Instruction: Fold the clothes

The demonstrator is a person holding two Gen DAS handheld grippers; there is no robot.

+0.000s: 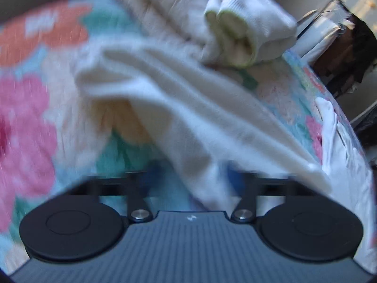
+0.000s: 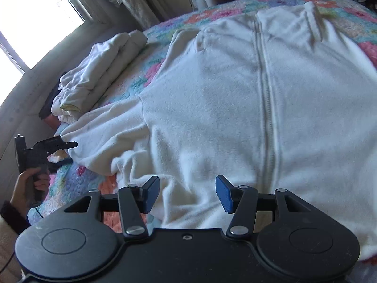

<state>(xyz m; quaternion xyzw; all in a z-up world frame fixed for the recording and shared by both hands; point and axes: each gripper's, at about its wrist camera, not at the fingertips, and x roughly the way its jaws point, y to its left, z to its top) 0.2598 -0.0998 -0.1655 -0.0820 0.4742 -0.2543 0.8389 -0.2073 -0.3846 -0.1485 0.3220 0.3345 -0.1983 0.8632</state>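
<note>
A cream fleece zip jacket lies spread face up on the floral quilt. Its sleeve runs out to the left. In the blurred left wrist view the sleeve cuff hangs between my left gripper's blue pads, which look closed on it. In the right wrist view the left gripper sits at the sleeve end. My right gripper is open, its blue pads apart and hovering over the jacket's hem, holding nothing.
A stack of folded white clothes lies on the bed by the wall, also in the left wrist view. A bright window and curtains are beyond. White cloth lies at the quilt's right edge.
</note>
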